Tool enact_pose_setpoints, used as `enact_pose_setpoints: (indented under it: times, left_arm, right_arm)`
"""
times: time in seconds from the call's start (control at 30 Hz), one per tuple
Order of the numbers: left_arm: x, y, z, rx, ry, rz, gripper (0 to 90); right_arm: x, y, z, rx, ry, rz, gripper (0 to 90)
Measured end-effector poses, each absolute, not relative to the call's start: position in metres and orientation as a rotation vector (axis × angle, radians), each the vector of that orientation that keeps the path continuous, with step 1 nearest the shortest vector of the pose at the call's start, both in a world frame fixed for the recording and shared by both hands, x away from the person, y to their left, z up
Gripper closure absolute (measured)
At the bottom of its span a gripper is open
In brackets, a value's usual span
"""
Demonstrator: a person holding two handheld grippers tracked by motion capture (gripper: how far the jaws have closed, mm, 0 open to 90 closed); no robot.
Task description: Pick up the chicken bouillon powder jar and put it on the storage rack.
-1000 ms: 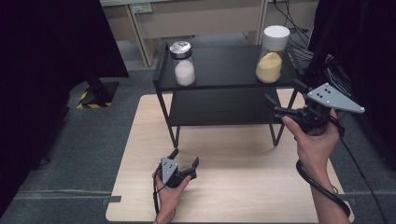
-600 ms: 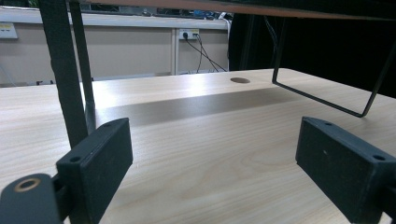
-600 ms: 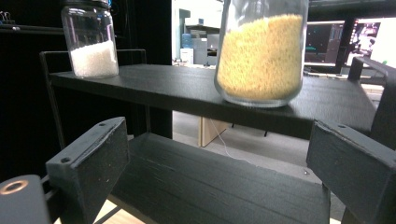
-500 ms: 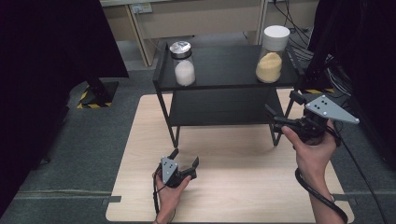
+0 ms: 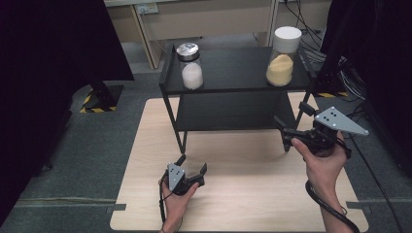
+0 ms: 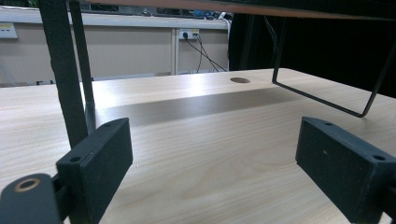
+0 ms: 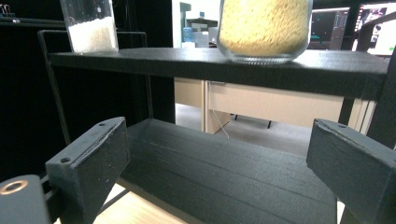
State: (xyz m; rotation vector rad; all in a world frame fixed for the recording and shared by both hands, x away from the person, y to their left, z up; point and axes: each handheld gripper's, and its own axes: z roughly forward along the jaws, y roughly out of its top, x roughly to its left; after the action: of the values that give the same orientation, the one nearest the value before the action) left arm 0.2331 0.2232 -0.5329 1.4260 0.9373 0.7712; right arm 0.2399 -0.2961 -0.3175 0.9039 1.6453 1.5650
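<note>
Right gripper (image 5: 290,130) at the shelf (image 5: 233,87), jaws wide.
Yellow jar (image 5: 282,57) stands upright at twelve o'clock; left gripper (image 5: 193,166) also wide.

clear jar of yellow grains (image 5: 280,68), white-lidded, upright at the black shelf's (image 5: 233,73) right end

Wooden table (image 5: 233,194); hazard-striped stand base (image 5: 99,99) on grey floor, left.
</note>
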Motion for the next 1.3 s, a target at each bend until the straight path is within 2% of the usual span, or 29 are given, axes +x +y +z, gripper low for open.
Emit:
enact_pose_setpoints:
  times: [1.3]
  left_arm:
    - [0.233, 0.223, -0.533, 1.426, 0.937, 0.773, 10.2]
  right_arm:
    - [0.238, -0.302, -0.369, 0.981, 1.705, 1.554, 5.9]
